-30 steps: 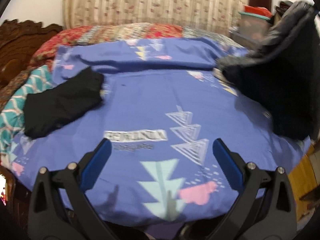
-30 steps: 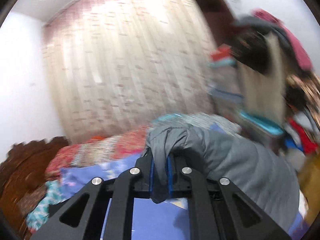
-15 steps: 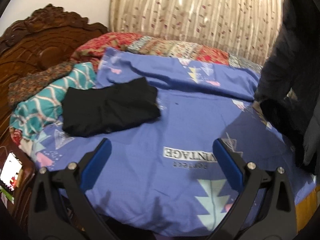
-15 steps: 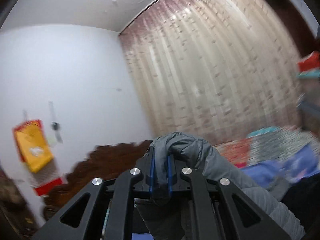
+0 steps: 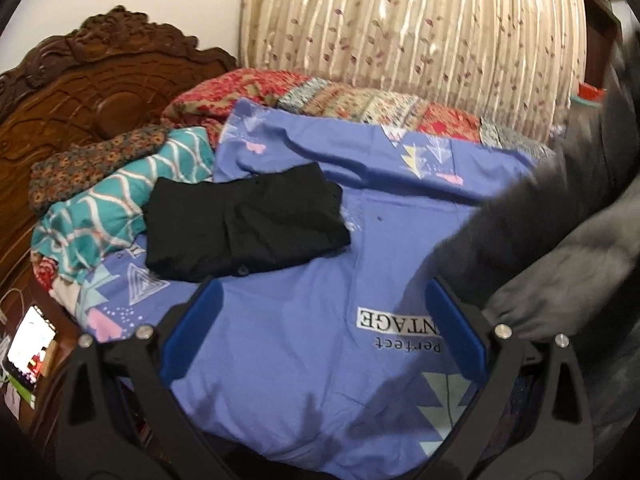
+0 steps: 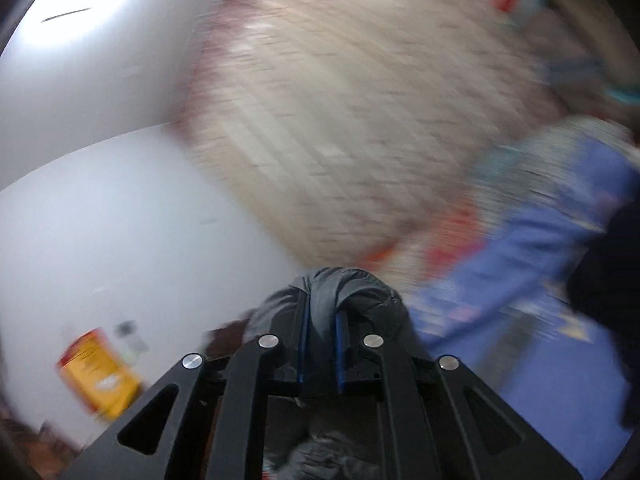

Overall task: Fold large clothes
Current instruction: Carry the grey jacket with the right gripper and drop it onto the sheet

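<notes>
A large grey jacket hangs at the right of the left wrist view, reaching down over the blue bedsheet. My right gripper is shut on a bunched fold of that grey jacket; its view is heavily blurred. My left gripper stands open over the sheet with nothing between its blue pads. The jacket's lower edge lies just beyond its right finger. A folded black garment rests on the sheet further back on the left.
A carved wooden headboard and patterned pillows are at the left. A floral curtain hangs behind the bed. A lit phone lies at the lower left edge. A yellow bag hangs on the wall.
The left gripper has swung left towards the headboard, bringing the black garment closer. The right gripper has rolled and swung with the jacket, which now hangs lower at the right.
</notes>
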A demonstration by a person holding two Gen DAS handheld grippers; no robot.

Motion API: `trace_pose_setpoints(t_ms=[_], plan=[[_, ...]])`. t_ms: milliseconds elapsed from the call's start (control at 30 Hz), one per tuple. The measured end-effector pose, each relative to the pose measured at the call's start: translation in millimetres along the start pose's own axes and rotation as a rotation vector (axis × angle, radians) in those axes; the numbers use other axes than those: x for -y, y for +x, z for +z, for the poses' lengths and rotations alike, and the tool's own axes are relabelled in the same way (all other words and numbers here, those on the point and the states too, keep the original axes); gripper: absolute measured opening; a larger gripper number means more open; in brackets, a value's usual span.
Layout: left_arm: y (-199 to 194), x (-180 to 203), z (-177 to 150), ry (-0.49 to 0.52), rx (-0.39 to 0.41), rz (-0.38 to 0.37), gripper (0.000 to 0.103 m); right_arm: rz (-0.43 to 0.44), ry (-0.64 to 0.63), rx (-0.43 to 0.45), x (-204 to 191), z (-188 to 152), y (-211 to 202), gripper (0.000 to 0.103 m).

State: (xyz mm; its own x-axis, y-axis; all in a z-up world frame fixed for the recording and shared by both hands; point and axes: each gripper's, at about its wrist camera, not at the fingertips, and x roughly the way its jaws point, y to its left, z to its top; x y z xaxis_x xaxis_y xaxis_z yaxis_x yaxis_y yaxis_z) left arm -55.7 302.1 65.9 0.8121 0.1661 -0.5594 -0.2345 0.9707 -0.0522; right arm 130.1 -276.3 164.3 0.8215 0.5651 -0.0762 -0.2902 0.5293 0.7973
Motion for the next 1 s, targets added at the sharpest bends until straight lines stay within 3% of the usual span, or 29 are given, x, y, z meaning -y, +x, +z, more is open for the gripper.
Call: trace_pose_setpoints(t_ms=[67,100,167,233,300,467,600,733,800,833,900,1000], plan=[[11,11,-3,0.022,-0.030,-0.016,0.097,-0.209,0.017,-0.016,70,-20,-11,0.040],[17,19,-5,0.039,-0.047,-0.023,0.097,-0.375,0.016,-0.054,111,-36,-18,0.046],[25,33,-7,0.067,-0.072,-0.037,0.097,-0.545,0.113,-0.100,169,-68,-34,0.051],[33,50,-9,0.101,-0.087,-0.048,0.097,-0.566,0.271,-0.097,209,-98,-61,0.055],[39,63,-10,0.130,-0.093,-0.051,0.097,-0.562,0.322,-0.096,221,-118,-80,0.064],[63,110,-2,0.264,-0.092,-0.073,0.097,-0.570,0.241,-0.148,205,-135,-102,0.075],[83,152,13,0.386,-0.079,-0.106,0.097,-0.570,0.070,-0.155,174,-136,-111,0.079],[107,191,31,0.439,-0.113,-0.178,0.097,-0.477,0.027,-0.141,144,-138,-115,0.084],[121,219,39,0.520,-0.103,-0.223,0.097,-0.444,0.015,-0.189,133,-139,-102,0.086],[128,234,42,0.557,-0.099,-0.232,0.097,-0.456,-0.005,-0.209,130,-141,-97,0.086],[147,264,47,0.643,-0.106,-0.275,0.097,-0.565,-0.106,-0.232,121,-147,-84,0.087],[180,300,53,0.714,-0.161,-0.320,0.097,-0.680,-0.241,-0.223,117,-152,-79,0.087]])
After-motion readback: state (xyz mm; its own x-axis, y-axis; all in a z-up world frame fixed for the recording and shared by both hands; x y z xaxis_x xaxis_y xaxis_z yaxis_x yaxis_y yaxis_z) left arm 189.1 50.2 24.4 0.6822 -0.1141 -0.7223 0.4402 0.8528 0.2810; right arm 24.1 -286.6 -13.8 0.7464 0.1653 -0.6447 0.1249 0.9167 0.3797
